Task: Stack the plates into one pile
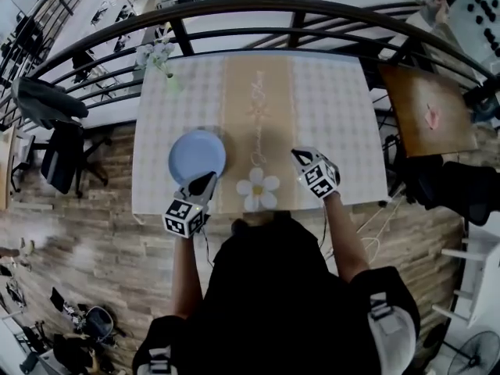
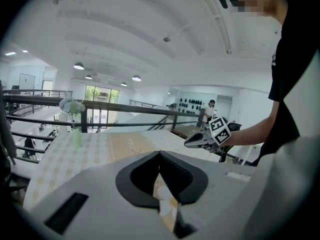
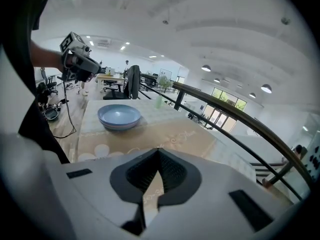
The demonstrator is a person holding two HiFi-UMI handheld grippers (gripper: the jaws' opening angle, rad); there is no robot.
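Surface (image 1: 328, 108): checked cloth with a beige runner (image 1: 258, 123) down the middle. The script on the runner is too small to read.

Plates (image 1: 197, 153): blue, already one pile on the left half of the surface, beside the runner. The right gripper view shows stacked rims (image 3: 119, 116). Round, so no long axis. No loose plate seen; the task looks done.

Left hand-held gripper (image 1: 205, 183): jaws closed, empty, tips just short of the pile's near edge. It is the nearer one.

Right hand-held gripper (image 1: 299, 157): jaws closed, empty, well apart from the pile, across the runner.

Flower print (image 1: 258, 190) lies between the two grippers. Vase (image 1: 170, 80) stands at the far left corner.
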